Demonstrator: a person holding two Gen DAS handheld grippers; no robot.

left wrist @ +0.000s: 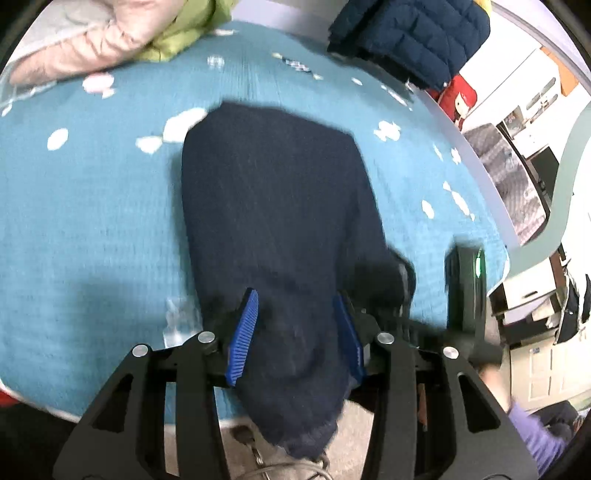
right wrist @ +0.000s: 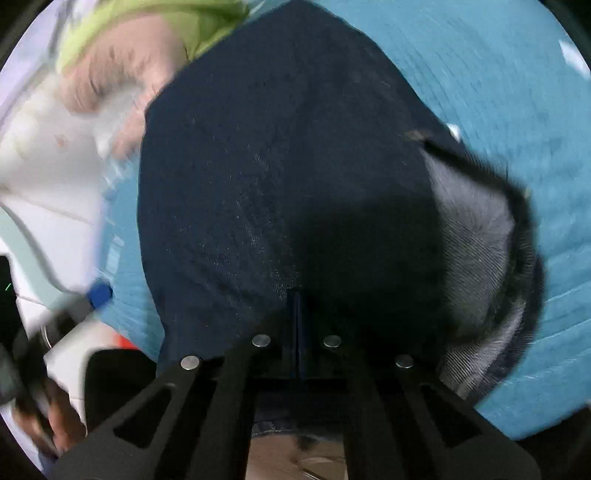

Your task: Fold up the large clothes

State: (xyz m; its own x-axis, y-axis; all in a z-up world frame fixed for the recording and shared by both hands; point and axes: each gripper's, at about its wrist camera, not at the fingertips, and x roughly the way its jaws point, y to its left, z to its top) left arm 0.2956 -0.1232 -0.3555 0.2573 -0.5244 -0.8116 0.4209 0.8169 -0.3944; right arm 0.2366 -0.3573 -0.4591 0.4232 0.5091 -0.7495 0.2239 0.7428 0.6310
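Note:
A dark navy garment [left wrist: 277, 206], folded into a long strip, lies on the teal bedspread [left wrist: 92, 221] and hangs over its near edge. My left gripper [left wrist: 295, 328] is open, its blue pads [left wrist: 243, 332] on either side of the strip's near end. In the right wrist view the same navy garment [right wrist: 280, 166] fills the frame, its paler inside [right wrist: 476, 236] showing at the right. My right gripper [right wrist: 298, 314] is shut on the garment's near edge. The right gripper's body [left wrist: 465, 291] shows beside the garment in the left wrist view.
A pink garment [left wrist: 74, 44] and a lime-green one [left wrist: 188, 29] lie at the bed's far left. A folded navy puffer jacket [left wrist: 410, 37] sits at the far right. The bed's right edge [left wrist: 480, 158] drops to floor and furniture. My shoe [left wrist: 280, 465] is below.

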